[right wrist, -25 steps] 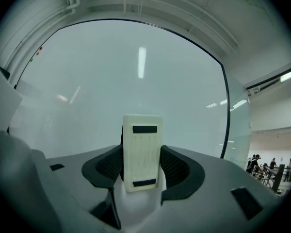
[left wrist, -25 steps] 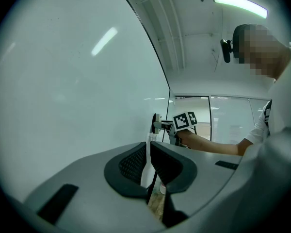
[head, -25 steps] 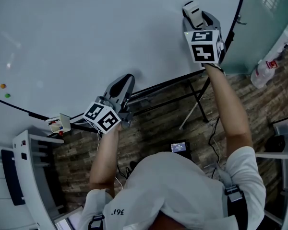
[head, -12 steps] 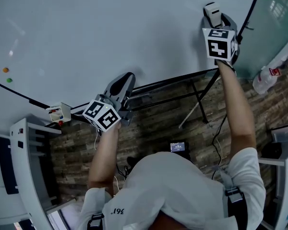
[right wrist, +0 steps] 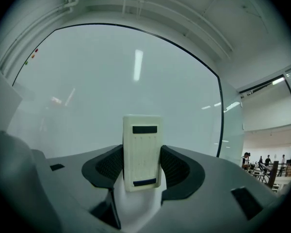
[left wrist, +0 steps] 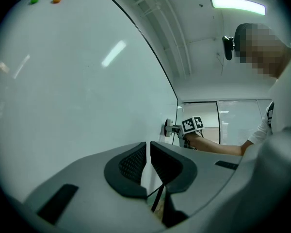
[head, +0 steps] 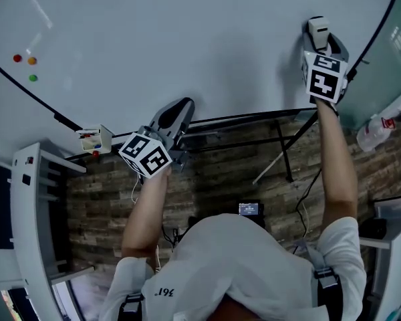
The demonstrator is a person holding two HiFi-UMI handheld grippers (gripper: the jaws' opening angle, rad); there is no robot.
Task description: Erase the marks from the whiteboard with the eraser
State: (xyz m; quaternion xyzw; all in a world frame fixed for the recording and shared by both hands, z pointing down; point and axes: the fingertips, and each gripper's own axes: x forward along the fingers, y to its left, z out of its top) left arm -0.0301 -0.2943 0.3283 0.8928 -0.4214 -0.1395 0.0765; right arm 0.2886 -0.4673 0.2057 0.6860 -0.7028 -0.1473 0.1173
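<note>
The whiteboard [head: 174, 39] fills the top of the head view and shows no marks on its visible part. My right gripper [head: 319, 29] is shut on the cream eraser [right wrist: 142, 152], held against the board near its right edge; the eraser [head: 317, 27] shows above the marker cube. My left gripper [head: 179, 108] hangs by the board's lower edge, its jaws together with nothing between them. From the left gripper view, the left gripper [left wrist: 148, 160] sees the board [left wrist: 63, 81] and the right gripper far off.
Red, orange and green magnets [head: 24, 64] sit at the board's upper left. A small white holder [head: 93, 139] with markers hangs at the lower left edge. Below are the board's metal stand [head: 281, 146], a wood-plank floor, a white shelf [head: 27, 206] and a bottle [head: 377, 131].
My right gripper with the eraser has slid rightward along the board, and the view has shifted. The left gripper stays by the lower edge.
</note>
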